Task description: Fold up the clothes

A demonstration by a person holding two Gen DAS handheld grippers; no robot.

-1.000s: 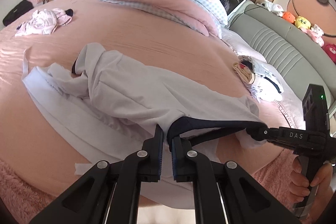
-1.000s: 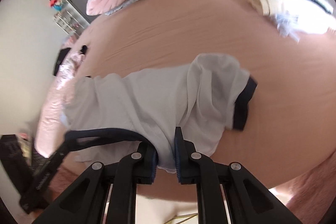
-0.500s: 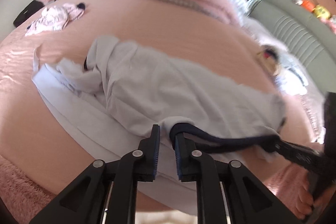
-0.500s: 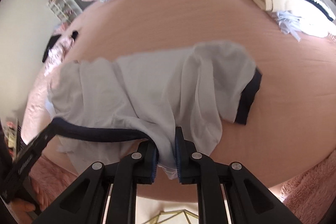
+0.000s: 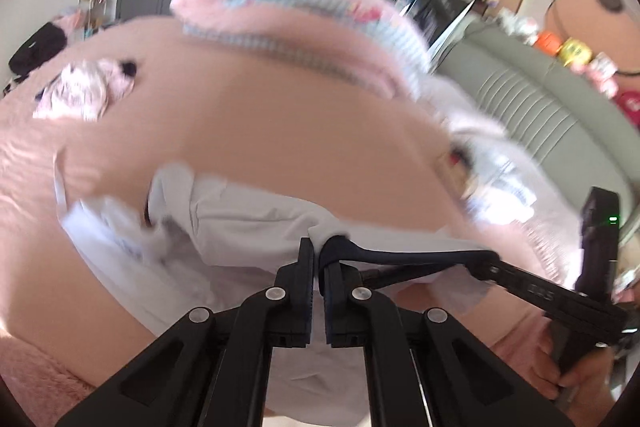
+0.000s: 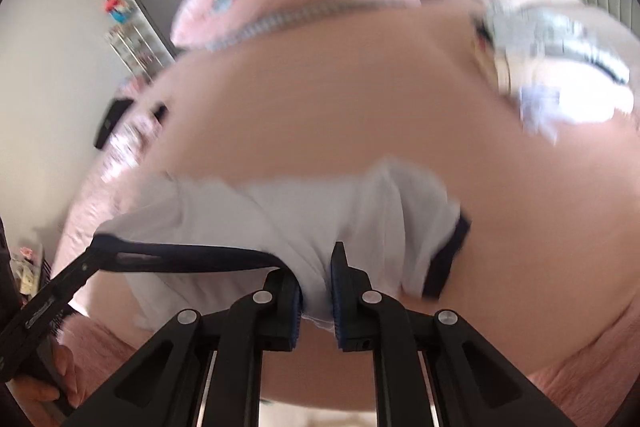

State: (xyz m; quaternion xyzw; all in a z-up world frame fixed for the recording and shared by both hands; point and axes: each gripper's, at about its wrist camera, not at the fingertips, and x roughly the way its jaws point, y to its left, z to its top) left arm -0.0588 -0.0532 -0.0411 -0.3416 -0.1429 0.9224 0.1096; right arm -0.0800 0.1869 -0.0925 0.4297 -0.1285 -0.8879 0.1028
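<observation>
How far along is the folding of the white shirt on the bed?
Early stage. Done: the white shirt is gripped near its navy collar by both the left claw and the right claw. In hand: the collar edge is stretched taut between them. Left: no neat fold shows yet; the navy-cuffed sleeve hangs loose.

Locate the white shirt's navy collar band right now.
In the left wrist view the navy collar band stretches taut between the left claw and the right claw, above the white shirt.
</observation>
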